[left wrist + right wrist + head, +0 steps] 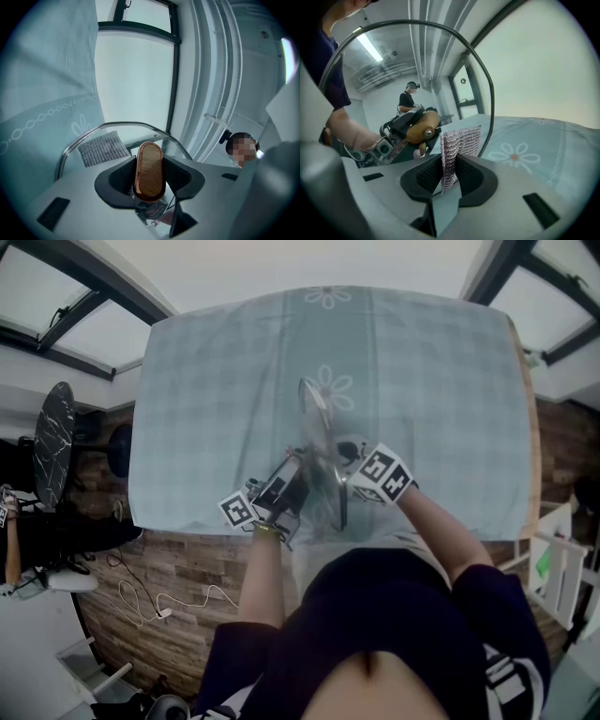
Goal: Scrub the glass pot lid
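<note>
mid-scrub: left gripper (150, 180) jaws clamp the knob (150, 164) of the glass pot lid (440, 70); right gripper (451, 176) pinches the scrub pad (460, 140) at its 3 o'clock; i'd press and sweep next.

Head view looks steeply down; both gripper views, close and opposed, share the lid (417, 61).

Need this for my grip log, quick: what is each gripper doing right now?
Left gripper: closed on the wooden knob of the lid.
Right gripper: closed on the scouring pad.
</note>
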{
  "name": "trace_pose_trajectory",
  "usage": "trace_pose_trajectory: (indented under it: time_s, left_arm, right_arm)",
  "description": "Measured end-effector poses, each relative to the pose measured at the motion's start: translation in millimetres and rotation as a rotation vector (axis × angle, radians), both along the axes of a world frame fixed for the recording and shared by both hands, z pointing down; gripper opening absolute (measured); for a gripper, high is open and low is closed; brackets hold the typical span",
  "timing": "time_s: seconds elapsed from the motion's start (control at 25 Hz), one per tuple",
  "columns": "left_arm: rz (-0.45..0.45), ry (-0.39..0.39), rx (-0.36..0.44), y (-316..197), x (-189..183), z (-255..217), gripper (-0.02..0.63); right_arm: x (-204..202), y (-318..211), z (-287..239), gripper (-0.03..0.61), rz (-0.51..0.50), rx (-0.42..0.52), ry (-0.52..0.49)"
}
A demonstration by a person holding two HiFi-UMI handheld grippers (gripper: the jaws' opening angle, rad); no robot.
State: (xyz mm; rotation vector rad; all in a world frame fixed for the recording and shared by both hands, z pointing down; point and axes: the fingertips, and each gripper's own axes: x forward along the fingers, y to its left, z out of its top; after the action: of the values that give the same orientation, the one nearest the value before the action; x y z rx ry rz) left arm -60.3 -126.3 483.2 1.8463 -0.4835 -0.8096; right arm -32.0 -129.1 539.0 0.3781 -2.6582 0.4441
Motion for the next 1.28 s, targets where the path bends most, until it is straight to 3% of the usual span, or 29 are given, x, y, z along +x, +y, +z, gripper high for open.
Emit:
trace_pose_trajectory:
  time_s: [0.64, 1.28]
  left_arm:
    - [-0.015, 0.003, -0.004, 0, -2, 0, 0.17]
    - [-0.031, 0.008, -0.009, -1, -3, 0, 0.17]
  right_arm:
    - [2, 64, 14, 0.083, -0.183, -0.128, 0.031]
    - [21, 112, 16, 0.083, -0.299, -0.179, 0.063]
